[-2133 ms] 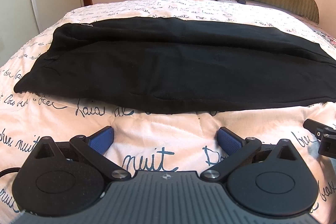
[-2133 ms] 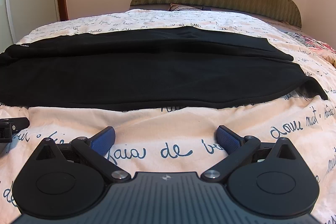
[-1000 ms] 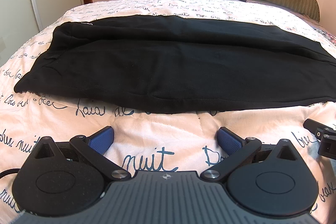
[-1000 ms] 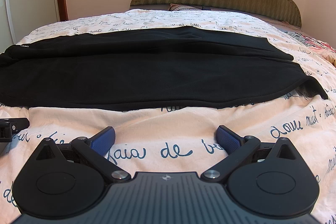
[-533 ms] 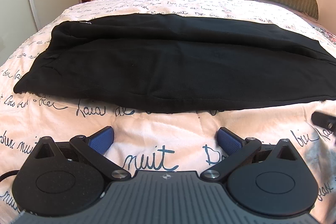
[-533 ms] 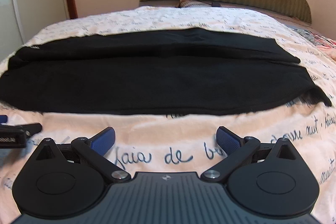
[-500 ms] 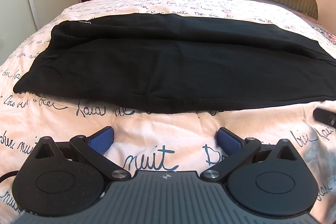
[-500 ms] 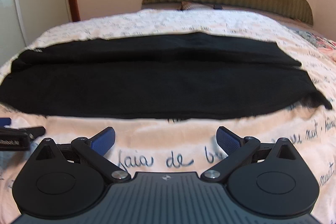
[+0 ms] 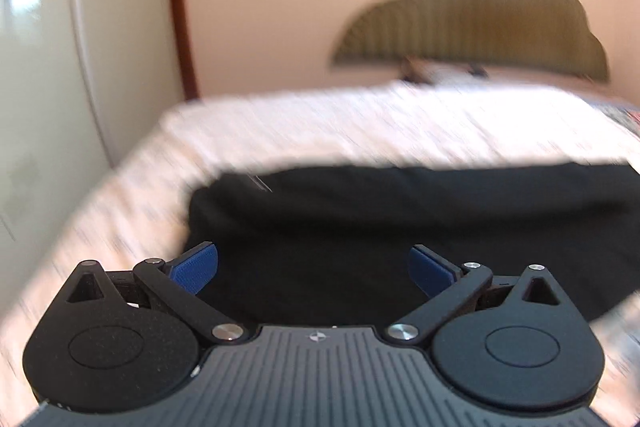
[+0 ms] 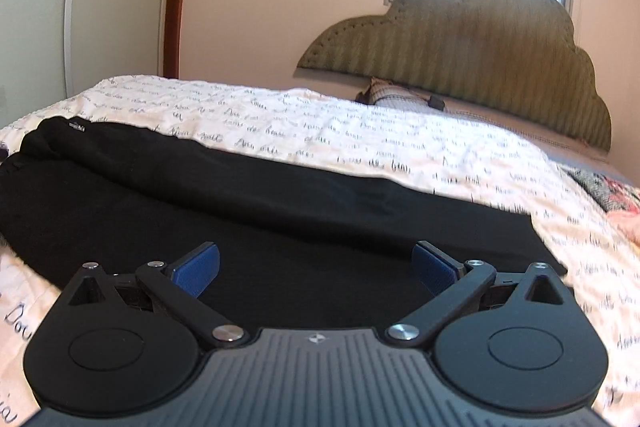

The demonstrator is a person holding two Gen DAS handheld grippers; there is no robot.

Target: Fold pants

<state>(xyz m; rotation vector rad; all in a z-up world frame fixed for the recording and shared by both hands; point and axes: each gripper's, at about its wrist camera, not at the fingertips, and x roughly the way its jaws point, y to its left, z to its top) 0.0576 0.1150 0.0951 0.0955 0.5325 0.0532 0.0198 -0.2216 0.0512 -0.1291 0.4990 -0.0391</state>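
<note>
Your left tool is spread wide with nothing between its blue pads; it hangs low over the black pants, near their left end. That view is smeared, so the bedspread lettering is unreadable and the garment's right part runs out of frame. Your right tool is likewise spread and empty, above the pants toward their right end. The pants lie crosswise on the bedspread, well short of the green headboard.
</note>
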